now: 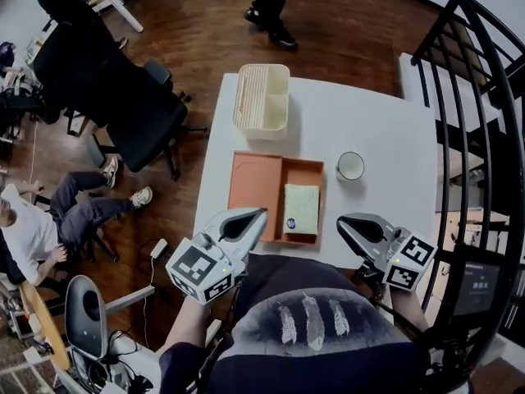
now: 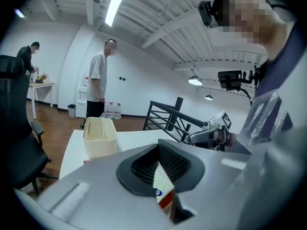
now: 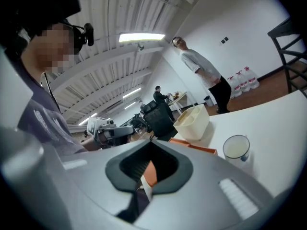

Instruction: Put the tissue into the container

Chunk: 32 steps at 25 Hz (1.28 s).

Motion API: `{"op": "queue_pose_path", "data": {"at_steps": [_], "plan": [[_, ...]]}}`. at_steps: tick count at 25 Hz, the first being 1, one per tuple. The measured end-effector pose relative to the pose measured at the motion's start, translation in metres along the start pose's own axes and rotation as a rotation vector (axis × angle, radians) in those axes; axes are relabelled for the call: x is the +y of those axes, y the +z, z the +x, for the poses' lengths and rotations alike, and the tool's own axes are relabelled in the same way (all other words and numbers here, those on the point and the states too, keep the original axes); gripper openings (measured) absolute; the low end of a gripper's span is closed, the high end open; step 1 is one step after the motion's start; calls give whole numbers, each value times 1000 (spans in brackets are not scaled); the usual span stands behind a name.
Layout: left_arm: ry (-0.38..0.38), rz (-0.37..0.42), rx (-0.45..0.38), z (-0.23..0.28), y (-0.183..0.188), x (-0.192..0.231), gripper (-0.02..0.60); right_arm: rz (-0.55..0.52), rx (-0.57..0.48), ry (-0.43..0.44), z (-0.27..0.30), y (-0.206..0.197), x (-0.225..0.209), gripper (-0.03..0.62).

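Note:
A pale green tissue pack [image 1: 301, 208] lies in the right compartment of an orange tray [image 1: 256, 183] on the white table [image 1: 385, 130]. Beyond the tray stands a cream ribbed container [image 1: 262, 97], also in the left gripper view [image 2: 100, 137] and the right gripper view [image 3: 193, 121]. My left gripper [image 1: 259, 214] hovers at the tray's near left corner, jaws shut with nothing held; through them a bit of the tissue pack [image 2: 162, 183] shows. My right gripper [image 1: 343, 222] hangs over the table's near edge, right of the tray, jaws shut and empty.
A white cup [image 1: 350, 166] stands right of the tray. A black stair railing [image 1: 484, 97] runs along the table's right side. A black office chair [image 1: 139, 113] and a seated person [image 1: 49, 220] are on the left; another person [image 1: 275, 6] stands beyond the table.

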<state>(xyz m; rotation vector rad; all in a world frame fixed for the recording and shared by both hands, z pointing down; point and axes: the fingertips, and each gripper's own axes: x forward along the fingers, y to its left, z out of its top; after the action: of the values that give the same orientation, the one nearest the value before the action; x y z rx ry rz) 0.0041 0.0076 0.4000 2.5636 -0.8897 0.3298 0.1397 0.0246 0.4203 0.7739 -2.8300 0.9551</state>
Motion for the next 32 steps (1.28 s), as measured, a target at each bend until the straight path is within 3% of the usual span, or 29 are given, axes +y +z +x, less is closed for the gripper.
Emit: {"op": "queue_pose_path", "data": {"at_steps": [4, 16, 32], "plan": [[-67, -33, 48, -9, -16, -16, 14, 30, 12, -34, 0, -9, 20, 5], [-38, 13, 50, -28, -20, 2, 14, -17, -32, -26, 42, 2, 33, 5], [-90, 46, 47, -26, -19, 8, 14, -14, -28, -82, 58, -7, 36, 5]]}}
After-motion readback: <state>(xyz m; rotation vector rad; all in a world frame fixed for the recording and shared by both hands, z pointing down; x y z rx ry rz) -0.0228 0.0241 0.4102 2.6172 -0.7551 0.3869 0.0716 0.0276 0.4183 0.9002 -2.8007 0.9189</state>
